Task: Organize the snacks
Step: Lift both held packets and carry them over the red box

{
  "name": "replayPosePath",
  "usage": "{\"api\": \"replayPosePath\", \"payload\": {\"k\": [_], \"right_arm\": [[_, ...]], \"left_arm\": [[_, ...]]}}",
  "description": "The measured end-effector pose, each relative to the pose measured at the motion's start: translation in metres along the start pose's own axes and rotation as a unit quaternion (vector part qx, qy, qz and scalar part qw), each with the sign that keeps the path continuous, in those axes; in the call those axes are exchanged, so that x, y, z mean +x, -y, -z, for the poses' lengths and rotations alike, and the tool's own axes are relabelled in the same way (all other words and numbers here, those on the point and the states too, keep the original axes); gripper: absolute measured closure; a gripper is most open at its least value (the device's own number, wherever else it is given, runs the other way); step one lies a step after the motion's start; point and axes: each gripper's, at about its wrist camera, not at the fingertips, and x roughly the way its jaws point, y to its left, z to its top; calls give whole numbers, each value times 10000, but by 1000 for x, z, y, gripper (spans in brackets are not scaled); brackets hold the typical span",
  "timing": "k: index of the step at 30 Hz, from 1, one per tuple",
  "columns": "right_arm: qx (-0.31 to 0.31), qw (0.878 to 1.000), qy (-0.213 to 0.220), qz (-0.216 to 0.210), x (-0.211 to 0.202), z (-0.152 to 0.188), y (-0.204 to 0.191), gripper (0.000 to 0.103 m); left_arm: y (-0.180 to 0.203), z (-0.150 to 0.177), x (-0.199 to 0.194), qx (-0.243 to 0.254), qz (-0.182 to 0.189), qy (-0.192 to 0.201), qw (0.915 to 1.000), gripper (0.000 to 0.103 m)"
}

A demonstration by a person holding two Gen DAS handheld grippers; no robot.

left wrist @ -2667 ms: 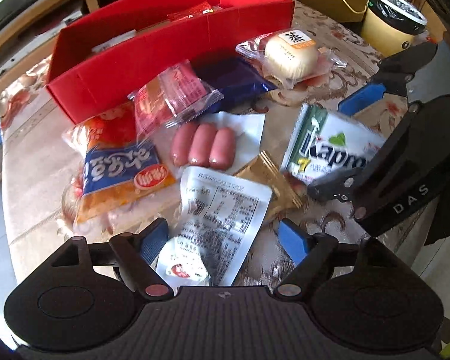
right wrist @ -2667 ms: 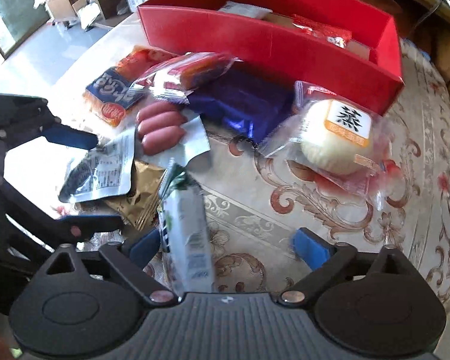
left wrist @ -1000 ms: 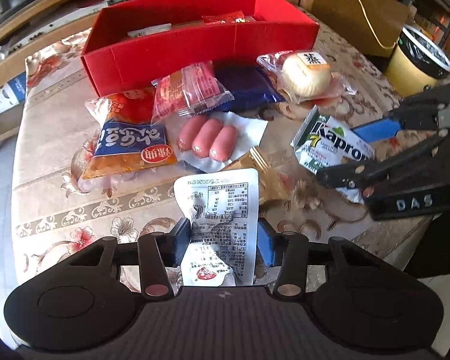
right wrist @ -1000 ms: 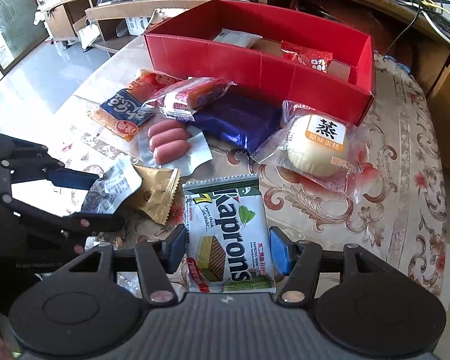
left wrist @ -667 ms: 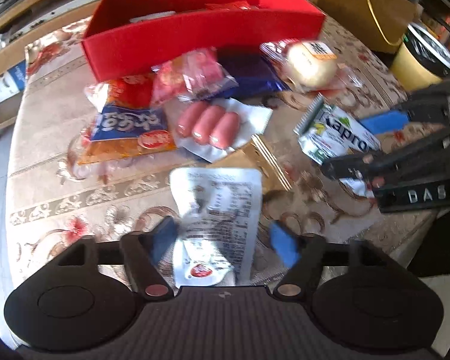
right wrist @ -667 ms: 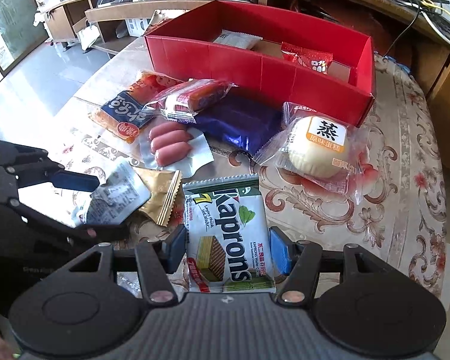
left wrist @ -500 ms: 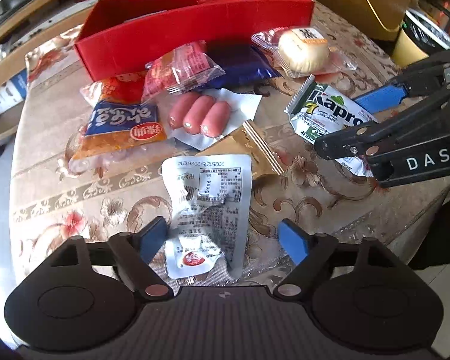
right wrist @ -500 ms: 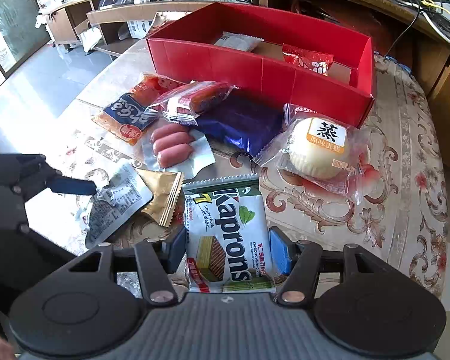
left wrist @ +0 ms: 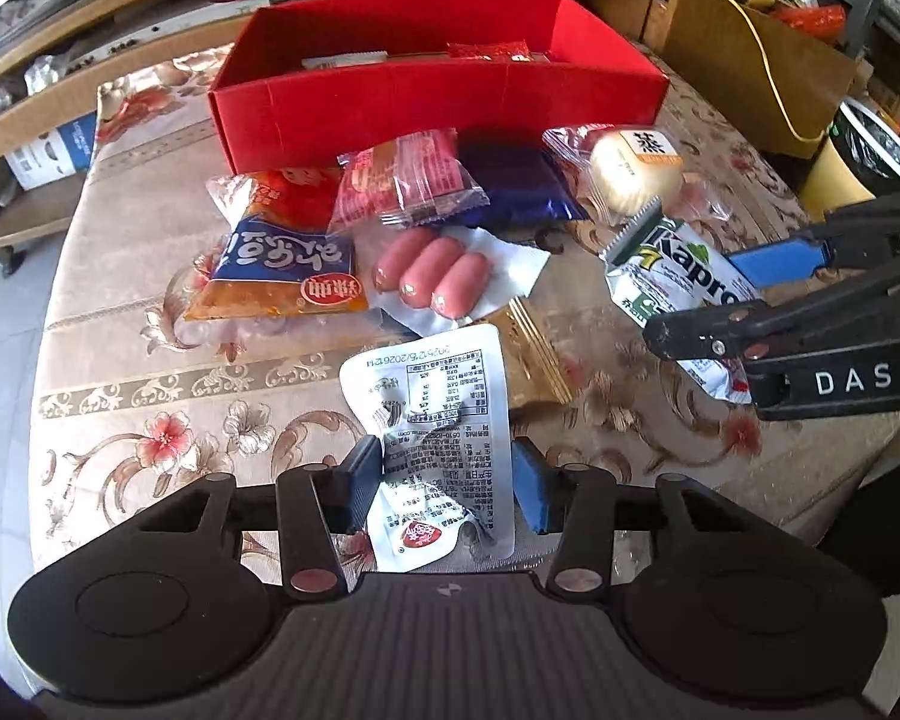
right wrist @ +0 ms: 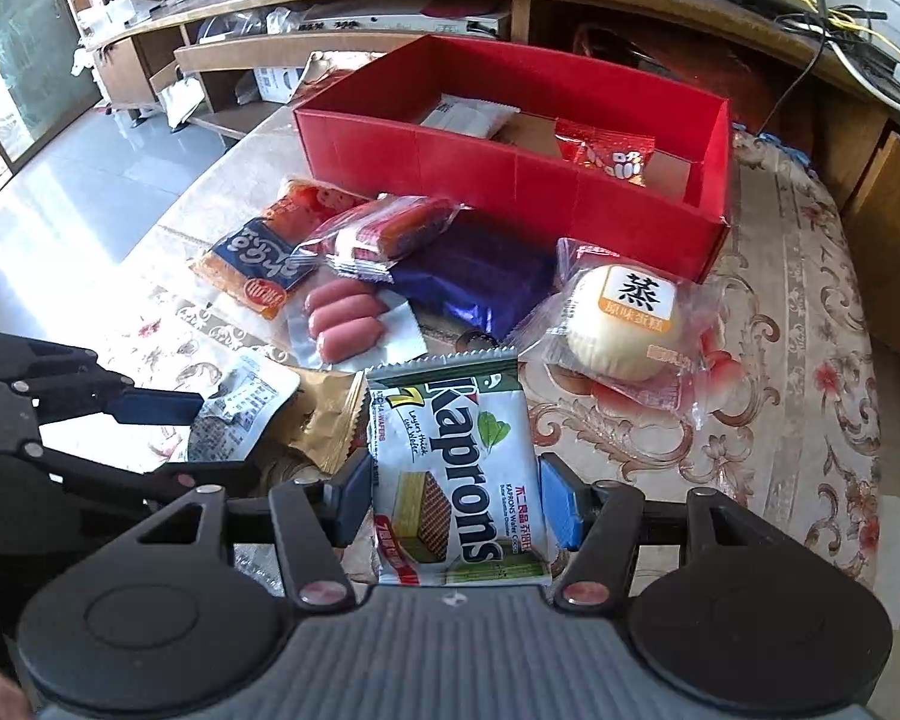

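Note:
My left gripper (left wrist: 447, 483) is shut on a white snack pouch (left wrist: 435, 420) with printed text, held above the table's near edge. My right gripper (right wrist: 456, 501) is shut on a white and green Kaprons wafer pack (right wrist: 456, 468), also lifted; the pack also shows in the left wrist view (left wrist: 672, 282). A red box (right wrist: 510, 180) stands at the back with a few packets inside. In front of it lie a sausage pack (left wrist: 432, 273), an orange and blue bag (left wrist: 282, 258), a pink packet (left wrist: 408, 180), a dark blue packet (left wrist: 516, 186), a bun pack (right wrist: 624, 324) and a gold packet (left wrist: 528, 354).
The table has a floral cloth (left wrist: 150, 432). A cardboard box (left wrist: 750, 54) and a lined bin (left wrist: 870, 150) stand to the right of the table. Wooden shelves (right wrist: 330, 30) run behind the red box. Tiled floor lies to the left.
My left gripper opened over the white pouch, then shut on it again and lifted it. My right gripper keeps its hold on the Kaprons pack and has risen slightly.

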Motion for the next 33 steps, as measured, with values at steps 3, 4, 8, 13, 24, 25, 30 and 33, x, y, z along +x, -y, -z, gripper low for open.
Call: {"api": "replayPosePath", "payload": {"k": [3,4,8,13,24,25,30,33], "right_arm": [[4,10000,-2,16,1,-1,0,40],[-3,10000,0,16,1,-1,-1,40],[13,10000,40,0,0,-2,0,40],[93,9999,106,25,-2,-5,3,40],[260,9993,243,74,-7,-12,8,40],[286,9992,267,85,-8,-14,9,40],[392,9984,406,73,-13,-22,14,40],[468,9975,516,75,-16,-30,17,40]], "left_arm": [[1,-2,-1,-22,30,91,10000,49],[2,-3,-3,-13,38,133,9999,49],[2,-5,-7,-76,70,255,9996,49],[-1,-11,-12,-224,39,424,9988,49],[2,-29,-16,-396,24,728,9966,49],[2,-31,-17,-419,32,761,9962,49],[3,-43,-17,-488,42,890,9948,49],[3,-50,-18,-514,9,1006,9936,49]]}}
